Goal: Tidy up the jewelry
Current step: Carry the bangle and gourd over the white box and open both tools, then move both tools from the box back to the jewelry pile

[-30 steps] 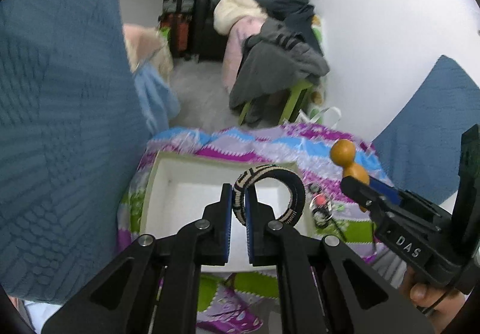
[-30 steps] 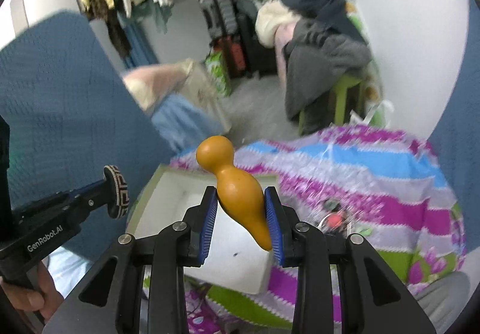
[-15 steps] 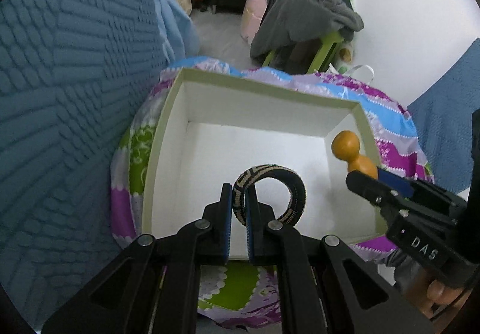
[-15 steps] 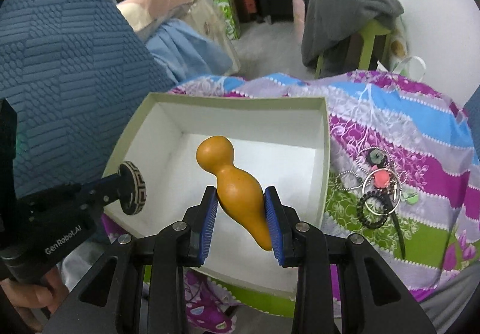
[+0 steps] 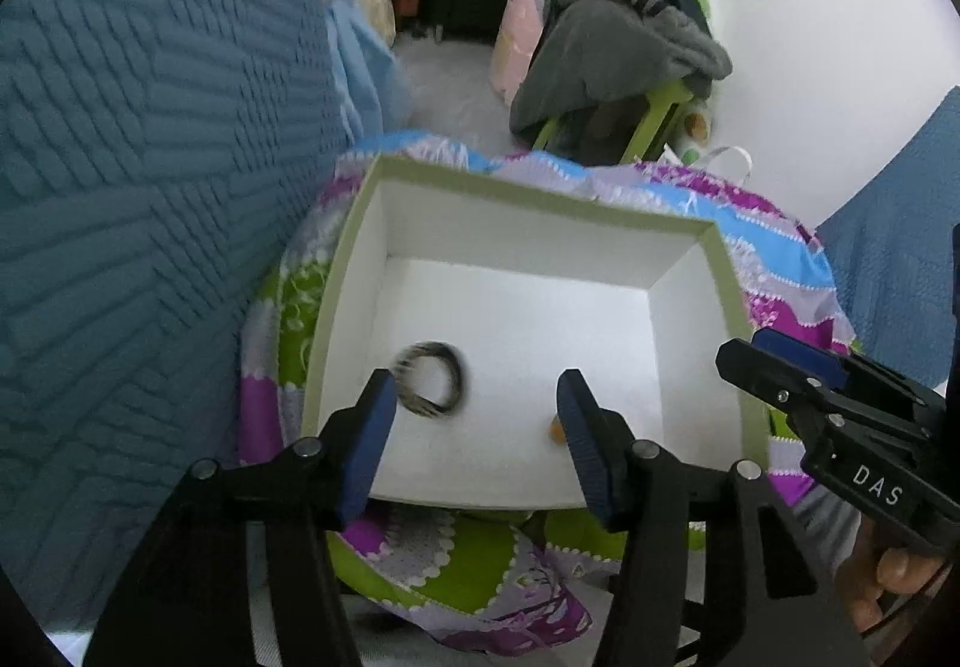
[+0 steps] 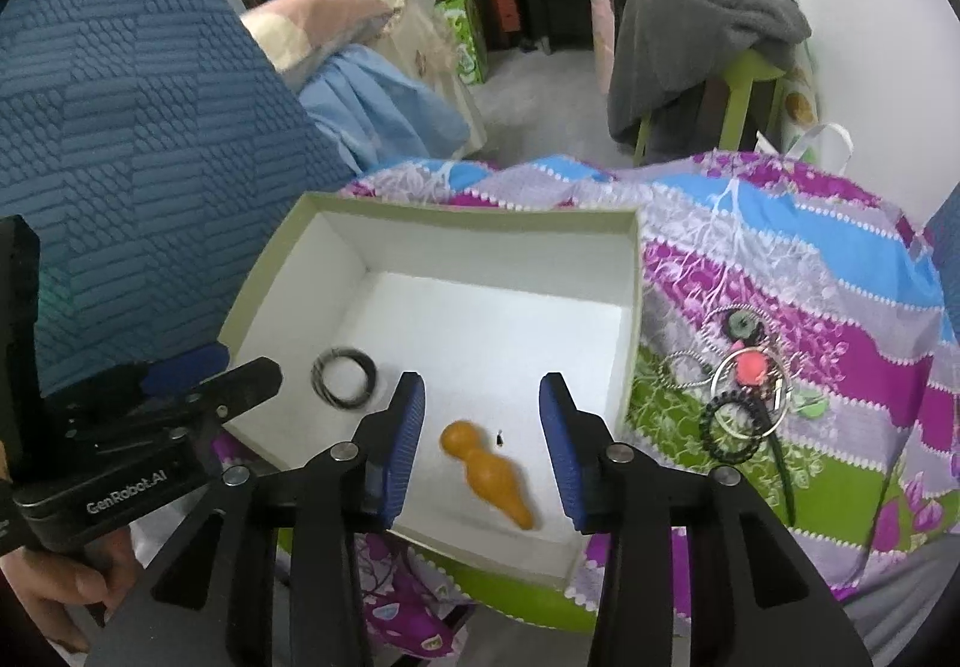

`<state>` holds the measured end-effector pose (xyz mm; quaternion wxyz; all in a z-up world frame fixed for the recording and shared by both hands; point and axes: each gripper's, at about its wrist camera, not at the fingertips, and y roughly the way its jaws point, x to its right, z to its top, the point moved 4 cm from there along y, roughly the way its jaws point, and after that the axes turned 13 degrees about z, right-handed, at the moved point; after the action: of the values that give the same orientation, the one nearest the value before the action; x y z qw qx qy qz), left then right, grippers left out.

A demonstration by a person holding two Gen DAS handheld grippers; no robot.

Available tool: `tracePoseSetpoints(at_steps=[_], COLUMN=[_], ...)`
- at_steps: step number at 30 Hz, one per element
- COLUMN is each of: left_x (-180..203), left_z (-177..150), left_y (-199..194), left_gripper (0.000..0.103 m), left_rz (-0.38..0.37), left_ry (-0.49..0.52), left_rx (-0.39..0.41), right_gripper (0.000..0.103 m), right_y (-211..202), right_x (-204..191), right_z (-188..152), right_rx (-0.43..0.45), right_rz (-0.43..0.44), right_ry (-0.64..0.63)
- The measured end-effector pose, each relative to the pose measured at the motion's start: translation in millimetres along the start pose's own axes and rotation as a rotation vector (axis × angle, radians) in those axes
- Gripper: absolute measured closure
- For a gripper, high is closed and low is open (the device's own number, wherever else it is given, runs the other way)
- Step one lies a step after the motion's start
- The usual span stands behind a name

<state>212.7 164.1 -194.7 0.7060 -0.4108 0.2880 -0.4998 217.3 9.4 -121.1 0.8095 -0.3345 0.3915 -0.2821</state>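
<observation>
A white box with a green rim [image 5: 528,181] [image 6: 468,214] sits on a colourful cloth. A patterned black-and-cream bangle [image 5: 429,378] [image 6: 343,376] is blurred low in the box at its left. An orange gourd-shaped piece [image 6: 487,472] lies in the box near its front; only a sliver of it [image 5: 555,432] shows in the left wrist view. My left gripper [image 5: 477,442] is open and empty above the box front. My right gripper [image 6: 480,445] is open and empty, its jaws either side of the gourd and above it.
Several loose rings, a black beaded bracelet and a pink bead [image 6: 744,385] lie on the cloth [image 6: 780,271] right of the box. Blue quilted cushions [image 5: 138,157] rise at the left. A chair piled with clothes [image 6: 690,25] stands behind.
Both grippers have opened. The bangle has dropped from the left gripper and the gourd from the right gripper into the box.
</observation>
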Motion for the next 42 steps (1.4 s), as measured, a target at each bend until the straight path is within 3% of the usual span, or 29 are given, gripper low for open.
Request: tracePoseSetpoints(at_steps=[14,29,38,42], left_x=[14.2,50.7,97.1,122.4], left_z=[11.9,-1.6,-17.0,-26.3], left_y=[-82.4,-106.4,-97.9,-92.0], left_gripper=[0.023,0.023,0.024,0.030], left_rz=[-0.011,-0.029,-0.093,-0.110], left_ry=[-0.052,-0.046,-0.007,0.028], left_rx=[0.166,0.252,0.236,0.218], right_gripper=[0.065,0.065,0.065,0.065], right_y=[-90.3,-146.4,-165.9,-167.7], right_x=[-19.9,18.1,65.3,86.5], right_z=[23.9,5.4,-21.2,-36.4], right_rx=[0.183,0.280,0.295,0.290], right_rz=[0.010,-0.028,-0.072,-0.079], right_ry=[-0.124,-0.121,-0.072,-0.055])
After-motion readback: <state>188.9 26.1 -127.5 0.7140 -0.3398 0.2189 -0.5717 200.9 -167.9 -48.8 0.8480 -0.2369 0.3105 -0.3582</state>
